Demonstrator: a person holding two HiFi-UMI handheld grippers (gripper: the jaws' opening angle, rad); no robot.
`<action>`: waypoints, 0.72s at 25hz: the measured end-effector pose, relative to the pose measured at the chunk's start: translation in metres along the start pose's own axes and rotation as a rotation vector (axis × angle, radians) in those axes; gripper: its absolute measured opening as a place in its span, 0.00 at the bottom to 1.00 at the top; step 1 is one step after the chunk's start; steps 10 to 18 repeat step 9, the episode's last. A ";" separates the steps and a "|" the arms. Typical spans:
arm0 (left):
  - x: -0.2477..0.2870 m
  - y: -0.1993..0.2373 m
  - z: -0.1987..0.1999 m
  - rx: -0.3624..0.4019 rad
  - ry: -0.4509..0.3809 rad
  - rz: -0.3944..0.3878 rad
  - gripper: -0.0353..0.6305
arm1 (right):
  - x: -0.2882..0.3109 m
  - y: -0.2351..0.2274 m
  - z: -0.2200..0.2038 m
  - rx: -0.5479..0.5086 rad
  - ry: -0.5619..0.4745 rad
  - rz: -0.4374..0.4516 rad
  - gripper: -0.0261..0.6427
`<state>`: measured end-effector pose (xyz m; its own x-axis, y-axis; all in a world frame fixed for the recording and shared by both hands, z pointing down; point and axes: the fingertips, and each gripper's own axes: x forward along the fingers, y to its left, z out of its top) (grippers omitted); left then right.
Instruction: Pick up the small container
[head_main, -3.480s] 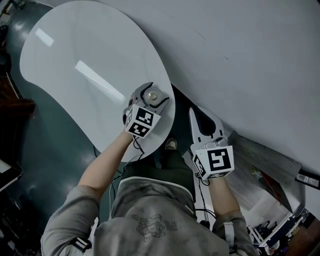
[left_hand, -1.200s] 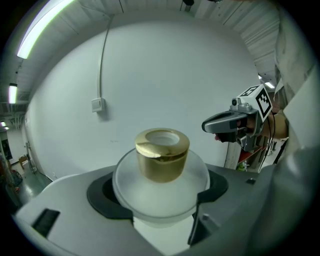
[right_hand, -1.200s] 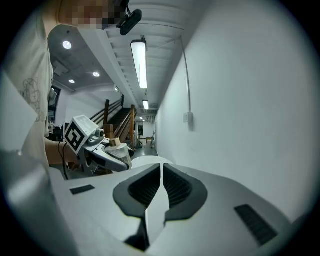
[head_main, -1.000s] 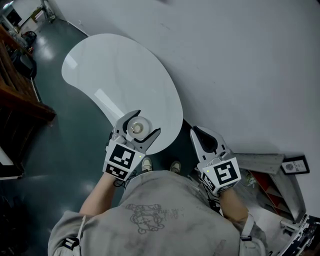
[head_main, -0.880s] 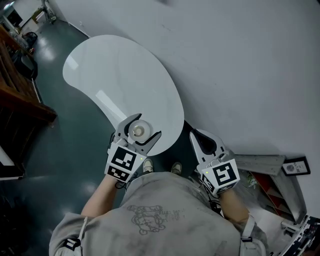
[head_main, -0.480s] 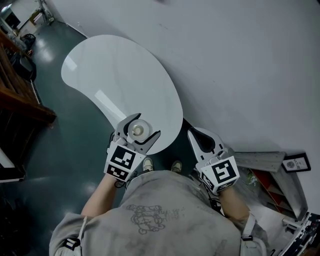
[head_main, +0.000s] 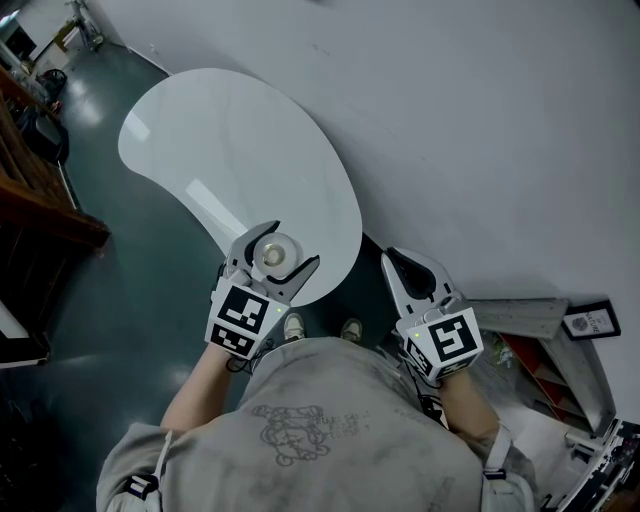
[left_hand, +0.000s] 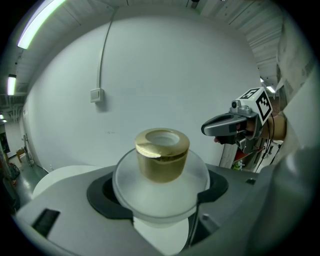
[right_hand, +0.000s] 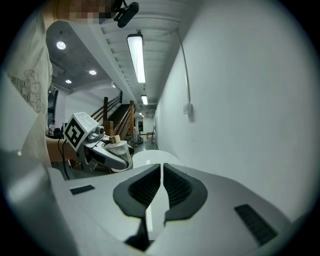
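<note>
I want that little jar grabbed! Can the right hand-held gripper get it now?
Probably not. The left hand-held gripper is shut on the small container, and the right hand-held gripper sits off to the side, past the table edge, with its jaws together.

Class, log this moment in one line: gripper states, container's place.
left gripper: shut on small container | right gripper: shut, empty | small container: held over white table near edge

1. I saw the small container as frosted and translucent, plastic or glass I couldn't tell; its cap looked like brushed gold metal.
2. The table top was white, smooth and glossy.
3. The right gripper had a matt grey plastic shell and black ribbed pads.
4. The floor looked dark and glossy.
</note>
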<state>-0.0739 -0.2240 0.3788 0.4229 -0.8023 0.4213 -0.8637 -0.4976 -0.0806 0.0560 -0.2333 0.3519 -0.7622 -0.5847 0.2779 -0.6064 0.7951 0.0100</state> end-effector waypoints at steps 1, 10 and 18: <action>0.001 0.000 0.001 0.000 -0.001 -0.001 0.57 | 0.000 -0.001 0.001 0.001 -0.001 -0.004 0.09; 0.004 -0.007 0.007 0.009 -0.007 -0.018 0.57 | -0.003 -0.004 0.002 0.006 -0.015 -0.015 0.09; 0.004 -0.007 0.007 0.009 -0.007 -0.018 0.57 | -0.003 -0.004 0.002 0.006 -0.015 -0.015 0.09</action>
